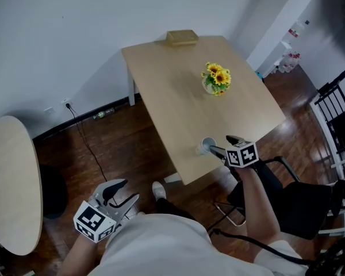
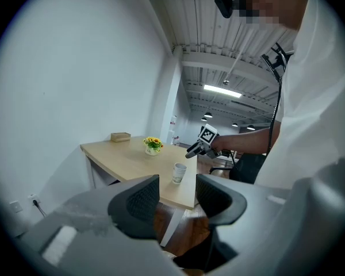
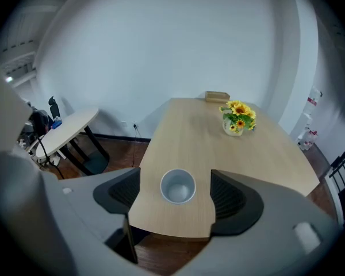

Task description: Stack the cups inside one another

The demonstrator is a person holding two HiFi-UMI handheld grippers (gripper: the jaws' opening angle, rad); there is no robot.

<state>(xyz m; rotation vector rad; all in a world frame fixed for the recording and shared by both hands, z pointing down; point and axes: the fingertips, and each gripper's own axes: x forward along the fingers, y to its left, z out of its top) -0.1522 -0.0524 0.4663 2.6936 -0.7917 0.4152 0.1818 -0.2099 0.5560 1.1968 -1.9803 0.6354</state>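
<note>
At the near edge of a light wooden table (image 1: 178,96), a white cup (image 3: 178,186) is seen standing upright, framed between the parted jaws of the right gripper (image 1: 223,145), which is held just above and beside it, neither jaw touching it. The left gripper (image 1: 125,192) is held low over the wooden floor (image 1: 115,148), well apart from the table, its jaws likewise released with nothing between them. Farther along the table a vase of sunflowers (image 1: 216,79) is set, and a small box (image 1: 181,37) is placed at the far edge.
</note>
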